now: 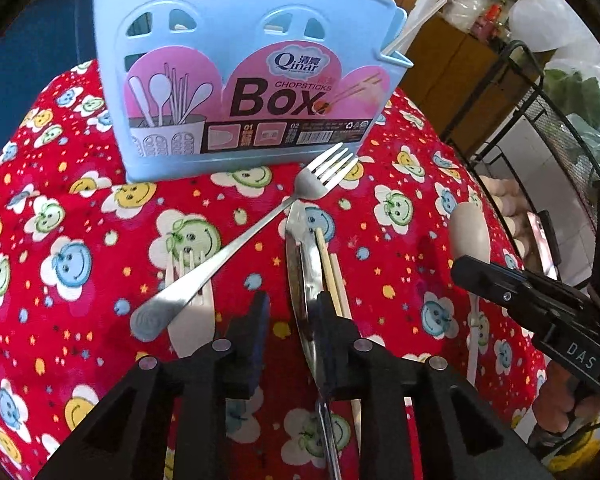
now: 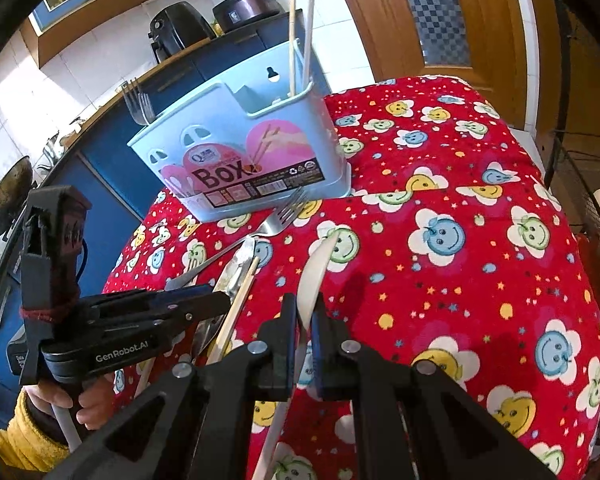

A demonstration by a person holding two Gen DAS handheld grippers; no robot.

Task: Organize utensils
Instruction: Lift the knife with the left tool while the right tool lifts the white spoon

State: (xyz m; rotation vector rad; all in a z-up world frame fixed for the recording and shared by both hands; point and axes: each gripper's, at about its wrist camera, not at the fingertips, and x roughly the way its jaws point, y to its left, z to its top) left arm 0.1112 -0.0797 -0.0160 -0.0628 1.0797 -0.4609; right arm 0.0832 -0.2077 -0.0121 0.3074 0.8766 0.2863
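Note:
A light blue chopsticks box [image 1: 236, 80] [image 2: 252, 152] stands at the far side of the red smiley-print cloth [image 1: 80, 216] [image 2: 460, 240]. Two chopsticks [image 2: 300, 40] and a fork [image 2: 136, 100] stand in it. In front of it a metal fork [image 1: 260, 224] lies across a white plastic fork [image 1: 192, 320]. Beside them lie a metal knife [image 1: 300, 256] and two wooden chopsticks [image 1: 332, 276]. My left gripper [image 1: 292, 312] [image 2: 224, 300] hovers low over the knife, open; the knife runs just inside its right finger. My right gripper [image 2: 304, 312] [image 1: 472, 272] is shut on a white spoon [image 2: 320, 268] [image 1: 468, 232].
A black wire basket [image 1: 540, 120] with eggs stands off the table's right side. Behind the box runs a blue kitchen counter [image 2: 112, 184] with dark appliances, and a wooden door [image 2: 440, 20] is at the back right. A hand in a yellow sleeve [image 2: 28, 432] holds the left gripper.

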